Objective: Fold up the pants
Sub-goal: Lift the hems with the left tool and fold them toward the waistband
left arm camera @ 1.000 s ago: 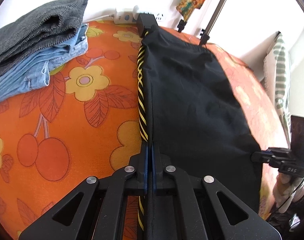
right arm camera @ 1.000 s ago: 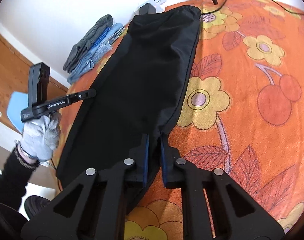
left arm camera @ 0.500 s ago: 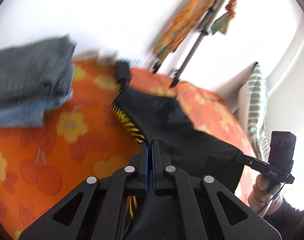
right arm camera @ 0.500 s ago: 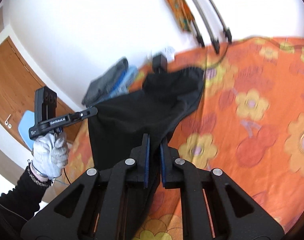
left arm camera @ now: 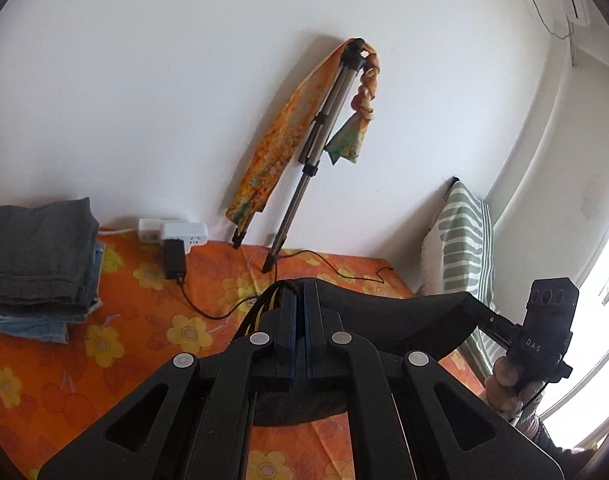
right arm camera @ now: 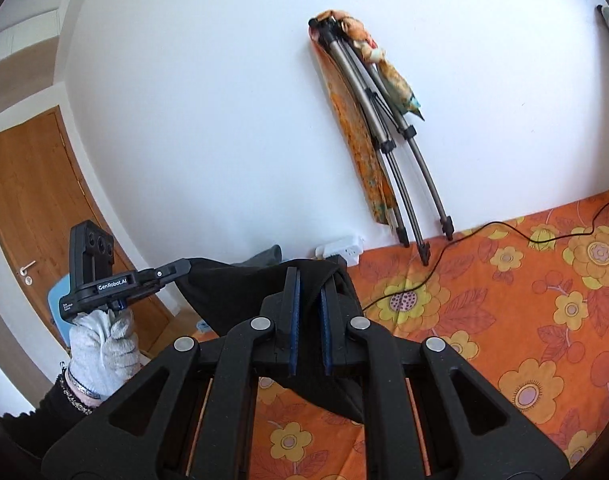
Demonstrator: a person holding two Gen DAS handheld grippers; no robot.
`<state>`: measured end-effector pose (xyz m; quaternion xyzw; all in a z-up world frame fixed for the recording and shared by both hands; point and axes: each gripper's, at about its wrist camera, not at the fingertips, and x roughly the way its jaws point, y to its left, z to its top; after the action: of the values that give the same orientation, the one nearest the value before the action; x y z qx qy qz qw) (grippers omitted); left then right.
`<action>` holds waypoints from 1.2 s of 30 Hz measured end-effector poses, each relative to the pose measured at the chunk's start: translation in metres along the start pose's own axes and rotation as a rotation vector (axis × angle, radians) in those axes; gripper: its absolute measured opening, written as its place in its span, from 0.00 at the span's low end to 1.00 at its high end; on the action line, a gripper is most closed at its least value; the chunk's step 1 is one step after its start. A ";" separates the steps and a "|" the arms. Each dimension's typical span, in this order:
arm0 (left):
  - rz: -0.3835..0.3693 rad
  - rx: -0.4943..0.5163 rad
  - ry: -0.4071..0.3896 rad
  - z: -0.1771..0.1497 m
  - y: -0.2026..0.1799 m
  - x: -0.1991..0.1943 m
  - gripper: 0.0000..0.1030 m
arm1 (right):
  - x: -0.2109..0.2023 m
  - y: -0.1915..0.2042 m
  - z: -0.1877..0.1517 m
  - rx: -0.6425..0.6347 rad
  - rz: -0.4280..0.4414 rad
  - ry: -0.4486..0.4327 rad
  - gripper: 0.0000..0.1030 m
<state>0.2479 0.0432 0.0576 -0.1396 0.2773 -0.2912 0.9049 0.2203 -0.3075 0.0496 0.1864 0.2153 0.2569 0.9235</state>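
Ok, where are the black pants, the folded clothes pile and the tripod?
black pants point(left arm camera: 404, 312), left wrist view, on the stretched cloth between the grippers.
folded clothes pile point(left arm camera: 36, 256), left wrist view, on the grey top garment.
tripod point(right arm camera: 388, 148), right wrist view, on a leg clamp.

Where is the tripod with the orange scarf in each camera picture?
Left wrist view: the tripod leans on the wall at top centre, its feet on the orange bedspread.
Right wrist view: the tripod leans on the wall, upper right of centre, its feet at the bedspread's far edge.
Shared landmark: the white power strip, left of the tripod's feet.
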 end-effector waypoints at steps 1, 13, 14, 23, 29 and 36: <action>0.000 0.003 -0.003 -0.001 -0.005 -0.006 0.02 | -0.007 0.002 0.002 -0.004 0.002 -0.009 0.09; -0.010 0.064 -0.024 -0.048 -0.090 -0.082 0.02 | -0.117 0.025 -0.015 -0.072 0.013 -0.050 0.09; -0.010 0.064 -0.022 -0.053 -0.096 -0.088 0.02 | -0.128 0.026 -0.018 -0.070 0.017 -0.053 0.09; 0.013 0.046 0.000 -0.088 -0.126 -0.123 0.02 | -0.175 0.038 -0.044 -0.078 0.036 -0.028 0.09; 0.048 -0.021 0.082 -0.106 -0.086 -0.089 0.02 | -0.126 0.015 -0.066 -0.024 0.007 0.081 0.09; 0.098 -0.160 0.162 -0.098 -0.003 -0.011 0.02 | -0.019 -0.033 -0.074 0.038 -0.055 0.209 0.09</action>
<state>0.1821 0.0383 -0.0153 -0.1736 0.3783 -0.2342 0.8786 0.1820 -0.3277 -0.0215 0.1701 0.3205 0.2454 0.8990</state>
